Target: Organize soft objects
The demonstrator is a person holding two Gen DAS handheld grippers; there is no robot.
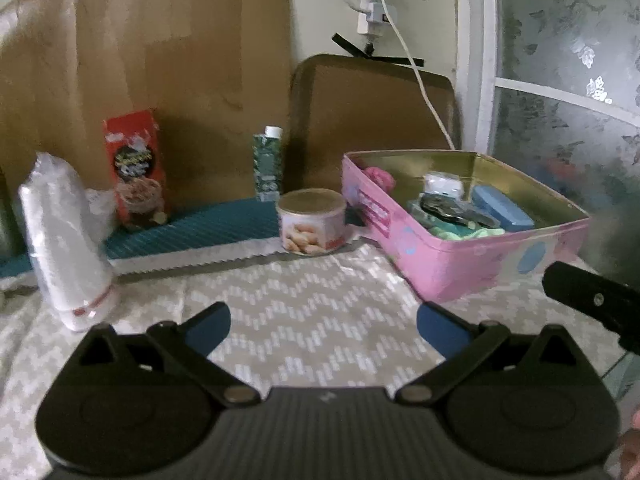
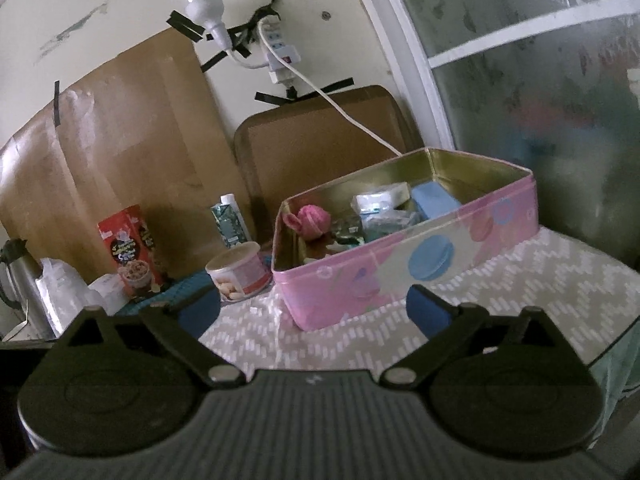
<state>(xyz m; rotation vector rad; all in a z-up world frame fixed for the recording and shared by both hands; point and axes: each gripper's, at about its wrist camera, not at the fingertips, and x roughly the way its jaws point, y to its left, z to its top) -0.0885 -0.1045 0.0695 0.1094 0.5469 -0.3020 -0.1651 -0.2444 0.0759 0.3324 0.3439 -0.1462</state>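
A pink tin box (image 1: 472, 258) stands on the zigzag tablecloth at the right; it also shows in the right wrist view (image 2: 400, 264). Inside lie a pink soft ball (image 1: 380, 178) (image 2: 314, 218), a blue sponge (image 1: 502, 206) (image 2: 434, 198), a white packet (image 1: 442, 184) (image 2: 380, 200), a dark pouch (image 1: 460, 208) and green cloth (image 1: 468, 234). My left gripper (image 1: 323, 328) is open and empty over the cloth, left of the tin. My right gripper (image 2: 313, 312) is open and empty just in front of the tin.
A round cookie can (image 1: 312, 222) (image 2: 240, 272), a green carton (image 1: 267, 164) (image 2: 232, 220), a red box (image 1: 136, 168) (image 2: 130, 252) and a stack of wrapped white cups (image 1: 64, 240) stand along the back. Cardboard leans on the wall. A metal kettle (image 2: 16, 280) is at far left.
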